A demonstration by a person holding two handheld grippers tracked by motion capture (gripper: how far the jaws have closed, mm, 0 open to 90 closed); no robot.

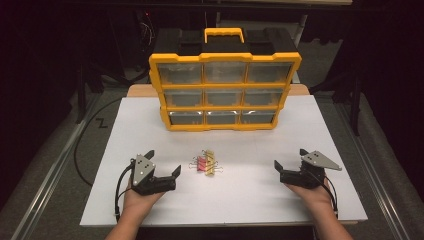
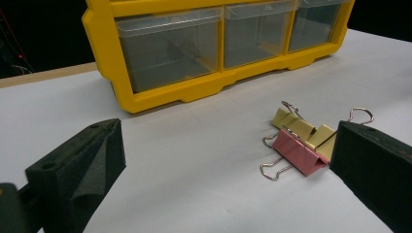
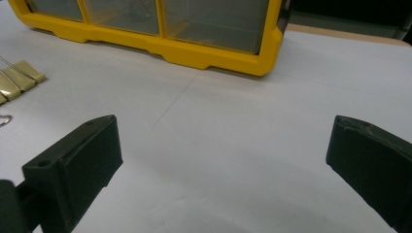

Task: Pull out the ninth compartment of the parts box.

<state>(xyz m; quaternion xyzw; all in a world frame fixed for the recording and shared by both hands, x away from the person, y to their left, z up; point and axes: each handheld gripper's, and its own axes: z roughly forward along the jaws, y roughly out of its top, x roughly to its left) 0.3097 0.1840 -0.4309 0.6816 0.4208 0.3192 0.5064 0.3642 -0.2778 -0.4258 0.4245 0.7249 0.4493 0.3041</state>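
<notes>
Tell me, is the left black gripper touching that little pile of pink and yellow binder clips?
Apart. In the high view, bare white table shows between the left gripper and the pink and yellow binder clips; its jaws stand open.

In the left tool view, the right jaw covers part of the yellow clips (image 2: 311, 133) behind the pink clip (image 2: 297, 153), so we cannot count them. The organizer (image 2: 160, 92) is cut off at the top edge. In the right tool view, the clips (image 3: 17, 80) run off the left edge, and drawer contents stay too murky to tell.
</notes>
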